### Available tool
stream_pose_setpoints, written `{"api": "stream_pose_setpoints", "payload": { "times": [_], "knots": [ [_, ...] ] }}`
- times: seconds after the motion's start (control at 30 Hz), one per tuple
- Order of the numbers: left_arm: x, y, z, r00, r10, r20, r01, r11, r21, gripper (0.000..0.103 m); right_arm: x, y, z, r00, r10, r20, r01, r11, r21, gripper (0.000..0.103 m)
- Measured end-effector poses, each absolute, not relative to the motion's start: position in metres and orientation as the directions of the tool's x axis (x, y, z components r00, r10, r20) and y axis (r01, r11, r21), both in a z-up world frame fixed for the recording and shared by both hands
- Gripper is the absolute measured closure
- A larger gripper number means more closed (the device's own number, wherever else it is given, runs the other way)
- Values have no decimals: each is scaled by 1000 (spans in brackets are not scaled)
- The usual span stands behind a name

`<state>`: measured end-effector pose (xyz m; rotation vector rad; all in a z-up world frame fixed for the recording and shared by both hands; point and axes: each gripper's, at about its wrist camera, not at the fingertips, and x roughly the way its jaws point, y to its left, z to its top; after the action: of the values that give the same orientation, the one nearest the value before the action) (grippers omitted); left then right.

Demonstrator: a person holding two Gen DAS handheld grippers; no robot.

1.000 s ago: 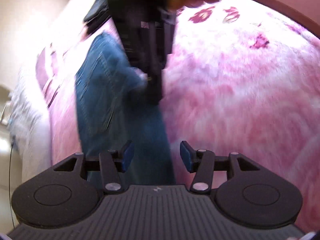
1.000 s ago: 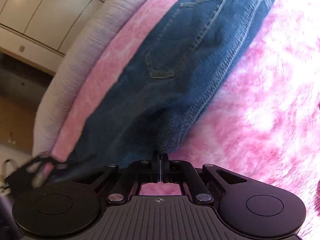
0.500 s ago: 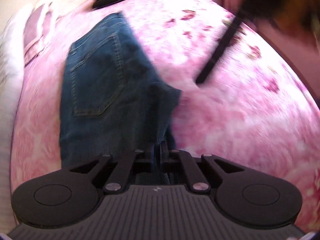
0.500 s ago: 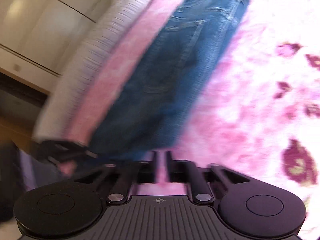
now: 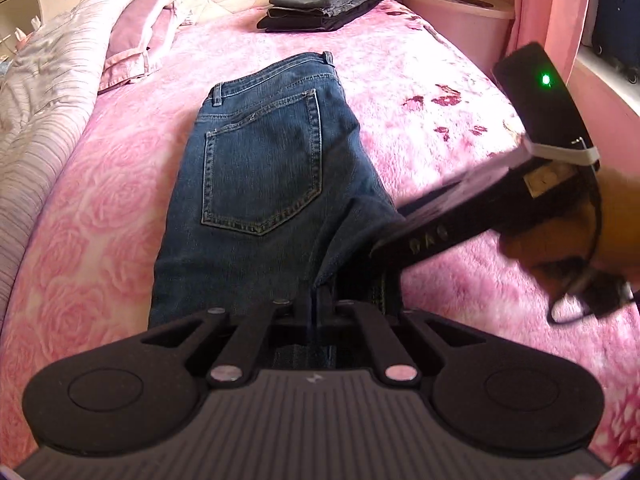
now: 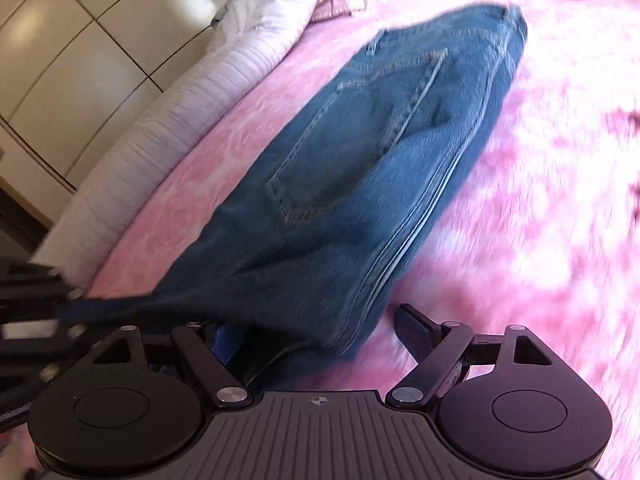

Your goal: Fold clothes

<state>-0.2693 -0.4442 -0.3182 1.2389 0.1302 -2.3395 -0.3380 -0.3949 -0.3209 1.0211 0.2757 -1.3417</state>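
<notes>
Blue jeans lie lengthwise on the pink bed cover, back pocket up, waistband at the far end. My left gripper is shut on a fold of the jeans' near part. The right gripper body reaches in from the right and touches the jeans beside it. In the right wrist view the right gripper is open; the jeans lie between its fingers and drape over the left finger. The left gripper shows blurred at that view's left edge.
A stack of folded dark clothes sits at the far end of the bed. A pink pillow and a rumpled pale quilt lie along the left side. A pink curtain hangs at the right. Cabinets stand beyond the quilt.
My left gripper went from open to shut on the jeans. My right gripper went from shut on the jeans to open, and moved beside the left gripper.
</notes>
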Motion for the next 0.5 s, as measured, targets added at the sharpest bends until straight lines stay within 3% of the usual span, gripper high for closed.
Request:
{"api": "stream_pose_setpoints", "payload": {
  "times": [0.17, 0.23, 0.3, 0.5],
  "knots": [
    [-292, -394, -346, -448, -364, -817, 189, -931, 312, 101, -342, -370, -304, 12, -654, -756, 1000, -13, 27, 46],
    [-299, -371, -367, -402, -375, -835, 55, -920, 387, 101, -336, -362, -305, -14, -628, -778, 995, 67, -71, 51],
    [-301, -360, -381, -364, -383, -849, 19, -914, 405, 101, -327, -358, -309, -42, -615, -787, 978, 137, -159, 53],
    [-287, -360, -363, -345, -356, -868, 170, -934, 316, 96, -366, -350, -292, 10, -536, -844, 997, 67, -31, 52]
  ]
}}
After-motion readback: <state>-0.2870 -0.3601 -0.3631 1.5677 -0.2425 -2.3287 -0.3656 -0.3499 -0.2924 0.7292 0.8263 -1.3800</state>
